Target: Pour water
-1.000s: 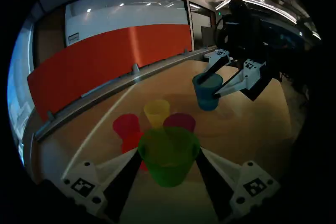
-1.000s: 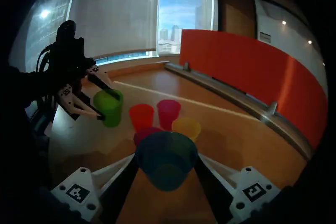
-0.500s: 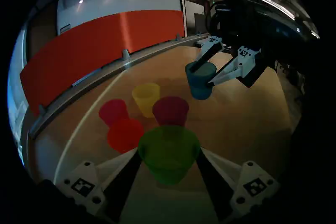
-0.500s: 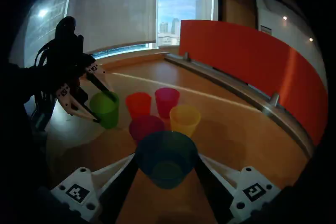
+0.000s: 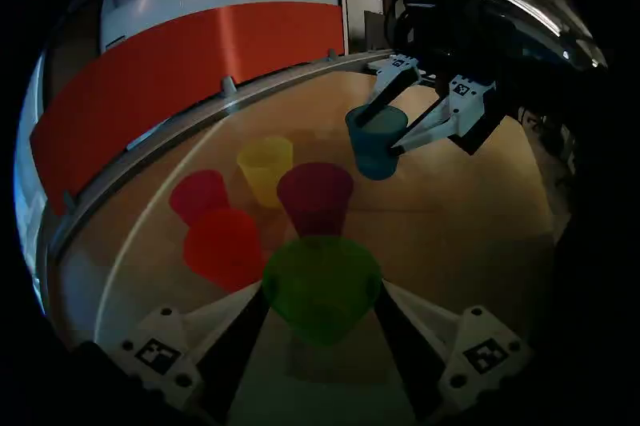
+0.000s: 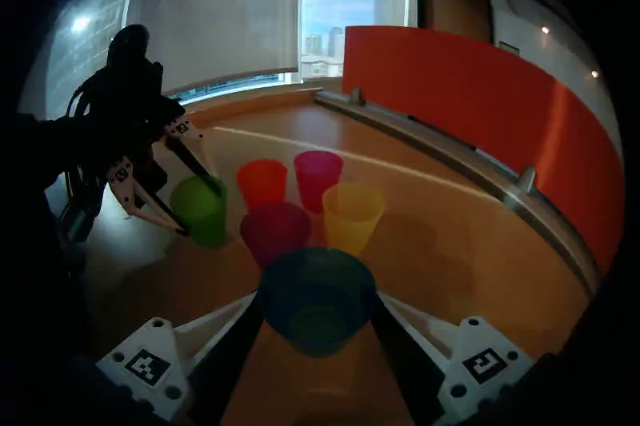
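Observation:
In the left gripper view my left gripper (image 5: 322, 298) is shut on a green cup (image 5: 322, 286), held upright above the table. Farther off, my right gripper (image 5: 386, 124) holds a blue cup (image 5: 374, 141) in the air. In the right gripper view my right gripper (image 6: 317, 306) is shut on that blue cup (image 6: 317, 298), which has a little liquid at its bottom. The left gripper (image 6: 188, 206) shows at the left there with the green cup (image 6: 200, 209). Between them stand a red cup (image 6: 262, 182), a pink cup (image 6: 317, 173), a yellow cup (image 6: 352, 214) and a magenta cup (image 6: 275, 230).
The wooden table (image 6: 448, 266) runs to a metal rail (image 6: 480, 166) under an orange partition (image 6: 480, 82). A window (image 6: 344, 2) lies beyond. In the left gripper view the cups stand at yellow (image 5: 265, 166), pink (image 5: 198, 194), red (image 5: 224, 246) and magenta (image 5: 314, 194).
Both grippers have risen with their cups, so the standing cups show more from above. The green and blue cups stay gripped and upright.

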Tool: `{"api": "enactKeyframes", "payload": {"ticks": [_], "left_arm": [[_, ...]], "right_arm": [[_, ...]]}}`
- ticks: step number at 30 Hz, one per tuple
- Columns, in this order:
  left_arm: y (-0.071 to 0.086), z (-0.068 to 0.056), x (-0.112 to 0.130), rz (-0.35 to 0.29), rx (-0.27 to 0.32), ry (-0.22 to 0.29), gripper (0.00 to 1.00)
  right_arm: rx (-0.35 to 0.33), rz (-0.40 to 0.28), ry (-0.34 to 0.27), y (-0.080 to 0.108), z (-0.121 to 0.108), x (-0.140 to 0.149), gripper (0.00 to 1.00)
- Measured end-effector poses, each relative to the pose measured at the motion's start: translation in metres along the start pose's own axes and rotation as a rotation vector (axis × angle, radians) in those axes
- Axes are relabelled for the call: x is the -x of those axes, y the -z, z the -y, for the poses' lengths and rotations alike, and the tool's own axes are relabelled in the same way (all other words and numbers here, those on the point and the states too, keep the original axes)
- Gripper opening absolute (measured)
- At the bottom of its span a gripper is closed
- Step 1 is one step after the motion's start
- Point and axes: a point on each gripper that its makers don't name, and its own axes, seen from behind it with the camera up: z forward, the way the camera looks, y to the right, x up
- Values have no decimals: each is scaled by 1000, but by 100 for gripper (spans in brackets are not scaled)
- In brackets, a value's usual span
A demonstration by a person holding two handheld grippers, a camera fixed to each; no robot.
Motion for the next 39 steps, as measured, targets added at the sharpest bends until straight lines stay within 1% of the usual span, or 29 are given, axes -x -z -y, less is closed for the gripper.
{"api": "enactKeyframes", "payload": {"ticks": [14,21,29,39], "left_arm": [[-8,0,7,8,11,4,87],[-7,-3,11,6,17,13,87],[-6,-3,16,13,16,18,87],[-9,-2,20,23,10,7,87]], "right_arm": [[-2,9,-21,-9,0,11,92],[1,10,-28,-12,-1,15,91],[5,15,-36,-17,-1,21,91],[20,19,-40,-19,-4,30,92]]}}
